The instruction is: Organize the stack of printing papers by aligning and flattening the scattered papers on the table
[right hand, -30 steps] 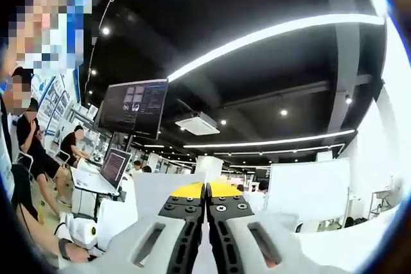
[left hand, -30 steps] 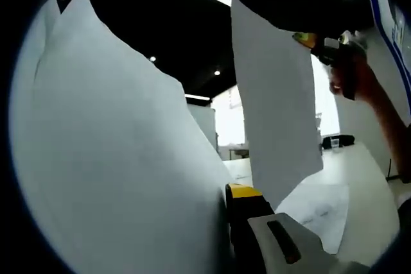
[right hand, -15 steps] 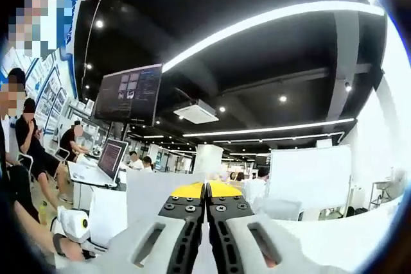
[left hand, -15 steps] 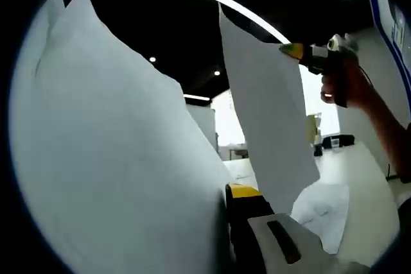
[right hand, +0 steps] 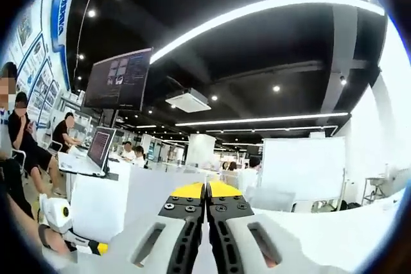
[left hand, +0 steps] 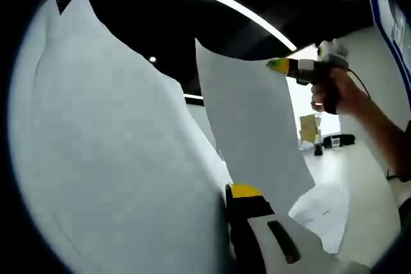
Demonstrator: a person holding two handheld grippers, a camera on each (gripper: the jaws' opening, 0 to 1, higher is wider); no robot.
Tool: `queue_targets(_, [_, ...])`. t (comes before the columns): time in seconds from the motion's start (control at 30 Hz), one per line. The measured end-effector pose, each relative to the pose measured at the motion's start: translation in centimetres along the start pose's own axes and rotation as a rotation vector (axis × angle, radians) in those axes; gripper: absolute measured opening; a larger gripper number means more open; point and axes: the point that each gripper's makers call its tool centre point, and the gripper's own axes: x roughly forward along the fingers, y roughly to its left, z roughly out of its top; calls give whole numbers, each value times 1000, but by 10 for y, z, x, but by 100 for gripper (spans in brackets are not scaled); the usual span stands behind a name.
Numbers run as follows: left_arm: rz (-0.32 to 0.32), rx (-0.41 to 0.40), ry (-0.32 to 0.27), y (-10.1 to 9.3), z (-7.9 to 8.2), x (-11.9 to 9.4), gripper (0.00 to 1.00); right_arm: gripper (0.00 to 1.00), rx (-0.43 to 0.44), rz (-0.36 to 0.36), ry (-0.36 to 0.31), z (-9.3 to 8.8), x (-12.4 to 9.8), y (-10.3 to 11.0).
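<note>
Left gripper view: the left gripper point(left hand: 241, 200) is rising from the bottom edge, its yellow-tipped jaw lying flat against a large white sheet point(left hand: 122, 158) that is spreading up and to the left of it. Only one jaw is visible, the sheet hiding the other, so whether the tool is clenched on the paper cannot be told. To the upper right of this jaw, the right gripper point(left hand: 277, 64) is entering from the right, carried in the person's hand point(left hand: 337, 91), and its yellow tips are pinching the top corner of a second sheet point(left hand: 253, 136), which is hanging down in the air just beside the first. Beyond and below the hanging sheet, further papers point(left hand: 324, 213) are lying flat on the white table point(left hand: 372, 216), to the right of the left jaw.

Right gripper view: the right gripper point(right hand: 206, 190) is pointing upward toward the dark ceiling, its two jaws pressed together with almost no gap, and a sheet of paper point(right hand: 154, 187) is spreading to the left of the tips. Farther to the left, a dark monitor point(right hand: 119, 80) is hanging overhead, an open laptop point(right hand: 96, 152) is standing on a desk, and seated people point(right hand: 29, 139) are occupying the edge of the view.
</note>
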Motion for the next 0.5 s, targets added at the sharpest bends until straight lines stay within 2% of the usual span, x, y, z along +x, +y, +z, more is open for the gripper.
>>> queue_targets(0.33, [-2,0,-3,-3,2,-1,11,0,-5,-24,37,-18,7,-11])
queue_targets(0.5, [-4,-2,-4,-4,2,-1,11,0,-5,-17,22,-21,10,-9])
